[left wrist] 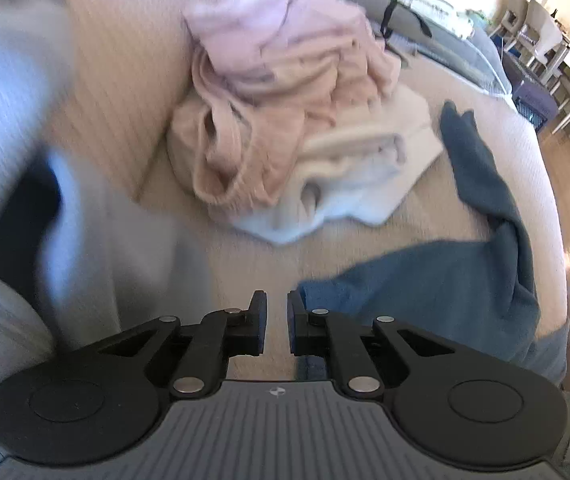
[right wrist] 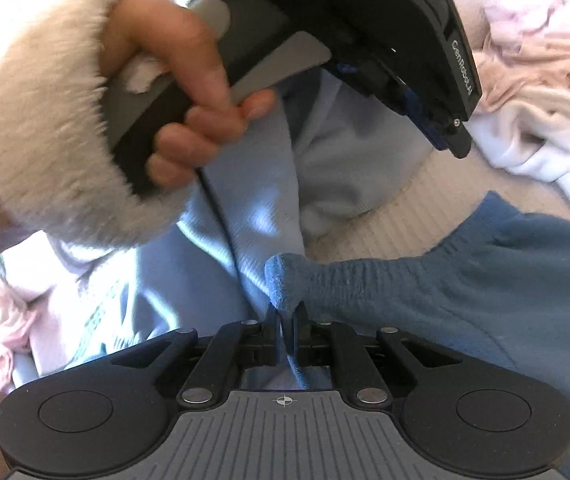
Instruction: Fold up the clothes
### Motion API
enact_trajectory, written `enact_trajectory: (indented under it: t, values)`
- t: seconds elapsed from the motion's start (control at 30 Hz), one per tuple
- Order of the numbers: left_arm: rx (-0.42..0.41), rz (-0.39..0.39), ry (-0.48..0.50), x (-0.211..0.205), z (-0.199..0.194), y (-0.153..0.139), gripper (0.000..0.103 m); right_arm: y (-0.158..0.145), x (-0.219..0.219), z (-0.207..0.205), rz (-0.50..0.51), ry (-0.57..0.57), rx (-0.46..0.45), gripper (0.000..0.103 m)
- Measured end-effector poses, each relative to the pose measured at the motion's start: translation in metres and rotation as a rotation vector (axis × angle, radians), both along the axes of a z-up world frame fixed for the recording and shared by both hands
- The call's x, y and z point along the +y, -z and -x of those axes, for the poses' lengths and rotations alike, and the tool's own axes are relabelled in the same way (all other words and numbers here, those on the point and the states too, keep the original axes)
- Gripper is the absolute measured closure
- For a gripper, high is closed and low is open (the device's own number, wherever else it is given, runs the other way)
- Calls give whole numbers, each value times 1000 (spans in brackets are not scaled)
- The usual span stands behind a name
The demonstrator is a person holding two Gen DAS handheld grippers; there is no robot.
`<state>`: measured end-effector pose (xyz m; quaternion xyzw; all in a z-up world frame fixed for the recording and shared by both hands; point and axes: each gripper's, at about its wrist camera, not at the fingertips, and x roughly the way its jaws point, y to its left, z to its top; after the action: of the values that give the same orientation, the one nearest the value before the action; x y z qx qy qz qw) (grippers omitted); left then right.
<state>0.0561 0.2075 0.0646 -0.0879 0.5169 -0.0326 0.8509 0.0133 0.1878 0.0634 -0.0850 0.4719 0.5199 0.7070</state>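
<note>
Surface is a beige ribbed cushion [left wrist: 245, 264], soft and rounded at its edge. Beyond the blue garment [left wrist: 445, 292], the landmark here, a wooden floor [left wrist: 565, 184] shows past the cushion edge, with pale chairs [left wrist: 537, 32] farther back in a bright room. The blue garment is dull teal, fleecy, with a ribbed band, and lies crumpled across the cushion's near part. Behind it sits a loose pile of clothes [left wrist: 285, 120]: pink and peach ribbed knits on top, white plush below, all rumpled. On its other side from the floor hangs a pale blue garment [right wrist: 325, 152], smooth and draped in folds. The right gripper [right wrist: 287, 328] is clamped on a bunched corner of the blue garment's ribbed band. The left gripper [left wrist: 277, 328] hovers above the garment's near edge, jaws drawn almost together with only a narrow slit, nothing between them. A hand [right wrist: 189, 92] in a fluffy cream cuff [right wrist: 45, 120] grips its grey handle.
</note>
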Motion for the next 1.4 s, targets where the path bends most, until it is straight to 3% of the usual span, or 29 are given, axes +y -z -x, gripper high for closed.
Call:
enact_trajectory:
  t: [0.1, 0.27, 0.4, 0.53, 0.7, 0.83, 0.97, 1.13, 1.4]
  values:
    - [38, 17, 6, -7, 6, 15, 77, 18, 4, -5, 26, 9, 46, 95]
    - [83, 76, -14, -12, 24, 33, 63, 30, -7, 5, 76, 19, 31, 89]
    - [75, 133, -51, -9, 35, 33, 59, 1, -41, 10, 24, 50, -28, 80]
    - [51, 153, -43, -17, 29, 22, 60, -34, -97, 1, 20, 153, -127, 78]
    - [11, 162, -4, -40, 11, 6, 60, -54, -186, -63, 93, 419, -198, 78]
    - [15, 137, 20, -62, -8, 6, 60, -52, -213, -120, 114, 556, -178, 78]
    - [52, 115, 37, -79, -23, 16, 60, -40, -209, -164, 121, 590, -170, 78]
    - [163, 67, 32, -86, -43, 43, 59, -34, -211, -207, 134, 597, -152, 78]
    - [233, 135, -33, -77, -56, 61, 52, -31, -212, -279, 119, 632, -159, 78]
